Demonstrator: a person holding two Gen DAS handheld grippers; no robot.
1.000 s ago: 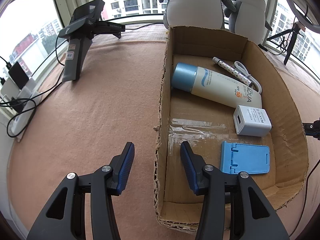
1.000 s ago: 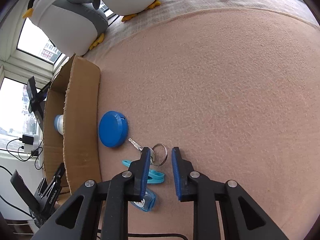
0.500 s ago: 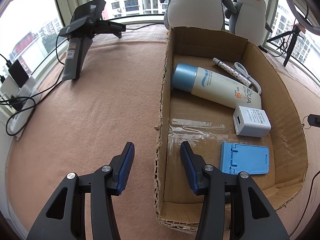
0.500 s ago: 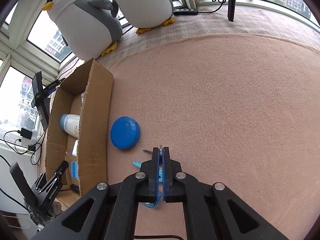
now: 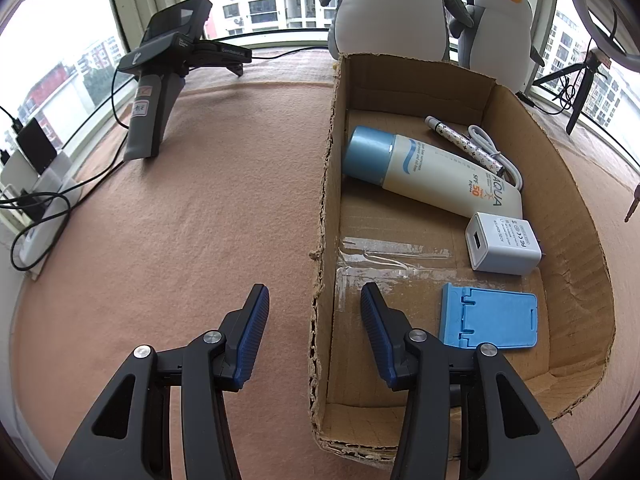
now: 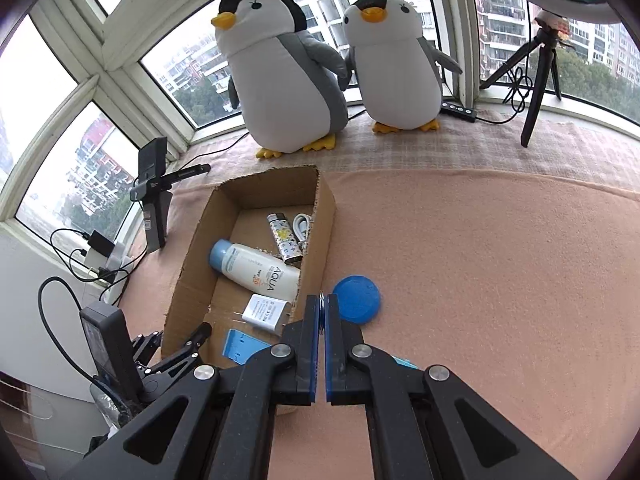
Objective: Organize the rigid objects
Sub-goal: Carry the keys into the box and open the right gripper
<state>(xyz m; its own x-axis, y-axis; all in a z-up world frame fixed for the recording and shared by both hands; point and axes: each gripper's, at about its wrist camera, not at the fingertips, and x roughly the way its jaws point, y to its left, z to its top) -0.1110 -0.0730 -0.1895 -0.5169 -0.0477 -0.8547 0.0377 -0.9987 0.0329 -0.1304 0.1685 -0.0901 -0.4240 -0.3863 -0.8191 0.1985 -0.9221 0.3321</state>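
The right tool [image 6: 322,308], clamped on a key ring [image 6: 322,295], has lifted off the cloth; the left tool [image 5: 314,308] stays wide open.

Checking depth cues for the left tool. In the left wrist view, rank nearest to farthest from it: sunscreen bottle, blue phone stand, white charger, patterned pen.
1. blue phone stand: box floor, just right of the left tool.
2. white charger: right side, behind the stand.
3. sunscreen bottle: lying across mid-box.
4. patterned pen: behind the bottle, near the far wall of the cardboard box.
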